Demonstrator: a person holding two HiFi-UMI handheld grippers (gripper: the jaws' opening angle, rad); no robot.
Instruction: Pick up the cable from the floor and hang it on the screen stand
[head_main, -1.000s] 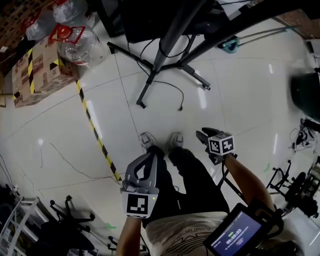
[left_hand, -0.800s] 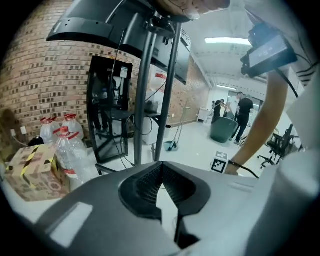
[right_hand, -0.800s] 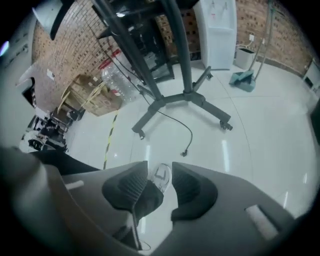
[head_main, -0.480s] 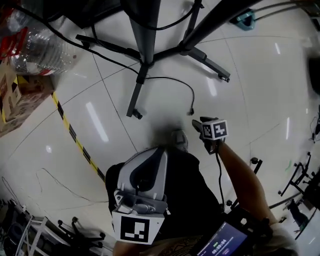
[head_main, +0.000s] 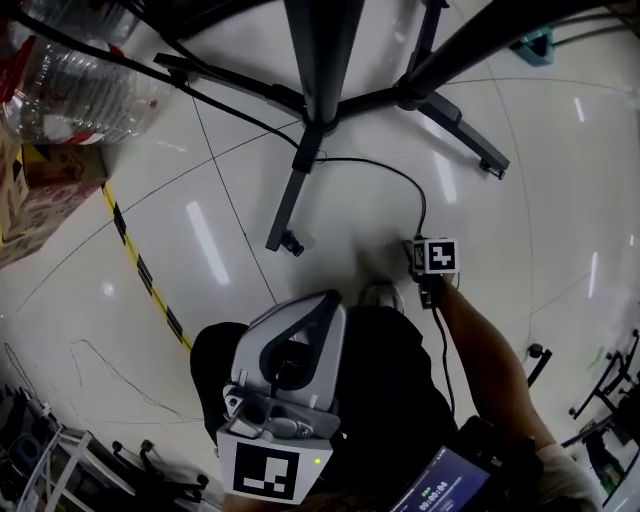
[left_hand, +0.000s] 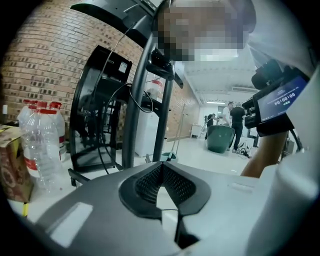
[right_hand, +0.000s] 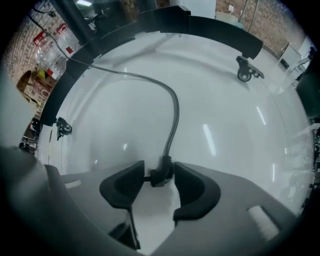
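Note:
A black cable runs from the screen stand over the white floor and ends in a plug. My right gripper is down at that end. In the right gripper view the plug lies between the pads of the right gripper, whose jaws are opening; the cable curves away toward the stand's dark legs. My left gripper hangs near my legs, shut and empty. The left gripper faces the stand's column.
Large water bottles and a cardboard box stand at the left behind a yellow-black tape line. The stand's legs end in casters. A thin wire lies on the floor. People stand far off.
The head has dropped closer to the floor and stand. My right gripper has reached forward to the cable's end, and its jaws now frame the plug. The left gripper looms larger.

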